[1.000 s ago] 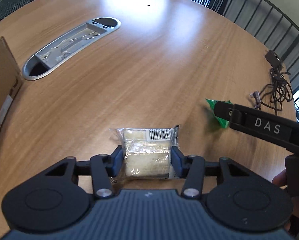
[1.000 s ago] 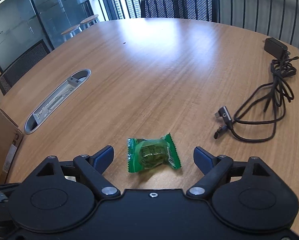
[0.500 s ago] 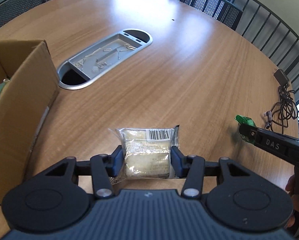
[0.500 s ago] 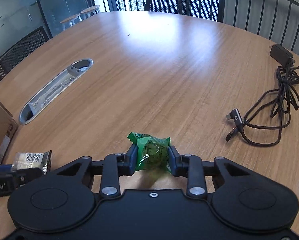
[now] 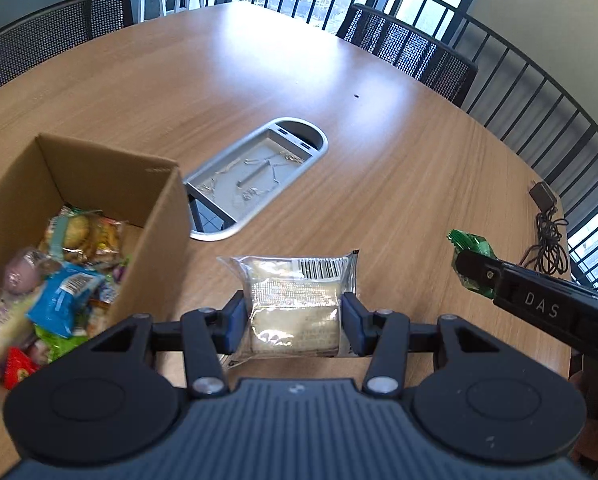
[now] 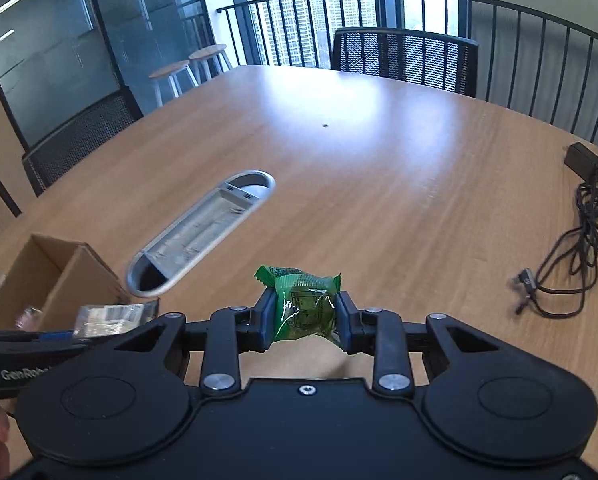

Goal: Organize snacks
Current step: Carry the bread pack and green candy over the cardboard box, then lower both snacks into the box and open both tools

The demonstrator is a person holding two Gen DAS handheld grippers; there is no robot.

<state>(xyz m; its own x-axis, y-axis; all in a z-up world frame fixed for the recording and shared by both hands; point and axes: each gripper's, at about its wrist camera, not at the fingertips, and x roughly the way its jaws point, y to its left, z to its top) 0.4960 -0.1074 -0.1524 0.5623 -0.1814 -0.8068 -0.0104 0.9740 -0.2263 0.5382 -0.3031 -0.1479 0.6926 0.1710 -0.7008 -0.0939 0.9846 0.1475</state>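
My left gripper point(image 5: 293, 322) is shut on a clear-wrapped pale snack with a barcode point(image 5: 295, 300), held above the table just right of an open cardboard box point(image 5: 99, 168). Several snack packets point(image 5: 59, 280) lie inside the box. My right gripper point(image 6: 304, 320) is shut on a green-wrapped snack point(image 6: 301, 304), lifted off the table. In the left wrist view the right gripper point(image 5: 473, 268) shows at the right with the green snack point(image 5: 469, 242) in it. In the right wrist view the left gripper point(image 6: 111, 316) and its pale snack point(image 6: 111, 314) appear at the lower left beside the box point(image 6: 71, 276).
A silver oval cable tray point(image 5: 255, 176) is set into the round wooden table point(image 5: 339, 100) beyond the box. A black charger with a coiled cable point(image 6: 583, 240) lies at the right. Black mesh chairs point(image 6: 403, 60) and a railing ring the table.
The right gripper closed on the green snack and lifted it. Both grippers rose and moved left toward the cardboard box, whose inside now shows in the left wrist view.
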